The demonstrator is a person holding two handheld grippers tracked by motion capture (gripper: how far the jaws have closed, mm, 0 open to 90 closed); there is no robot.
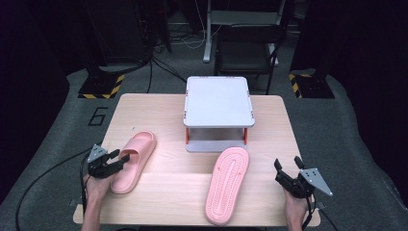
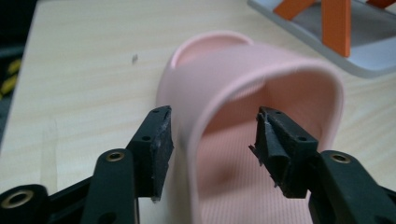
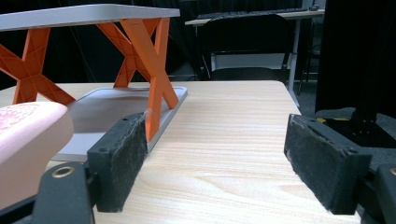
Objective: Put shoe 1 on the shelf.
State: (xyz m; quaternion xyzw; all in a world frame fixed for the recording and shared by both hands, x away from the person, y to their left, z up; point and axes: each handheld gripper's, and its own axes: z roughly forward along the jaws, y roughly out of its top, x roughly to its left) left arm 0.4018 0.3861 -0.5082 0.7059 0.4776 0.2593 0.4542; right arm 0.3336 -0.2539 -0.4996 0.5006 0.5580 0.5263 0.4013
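Forearms: two, entering the high view from the bottom edge, each cut off there; each hand holds one gripper.
Table [image 1: 192, 190]: one, light wood; its near edge runs across the bottom of the high view.
Shelf stand [image 1: 219, 103]: one, grey top and grey base tray joined by orange cross legs, at the table's far middle. In the right gripper view its top is cut off at the left.
Slippers: two, both pink.
Upright slipper [image 1: 134, 161]: strap up, at the table's left, angled toward the far right. In the left gripper view its heel end is cut off at the bottom.
Overturned slipper [image 1: 227, 185]: ribbed sole up, right of centre, toe just in front of the stand's base tray.
Grippers: two.
Left gripper [image 2: 212, 140]: half-spread jaws straddle the upright slipper's strap wall, one outside, one inside the opening; pads do not press it. No grip.
Right gripper [image 3: 215, 163]: jaws wide apart, nothing between them, hovering over the table's right near corner, apart from the overturned slipper.
Chair [image 1: 248, 48]: one, dark, behind the table, hard to make out.
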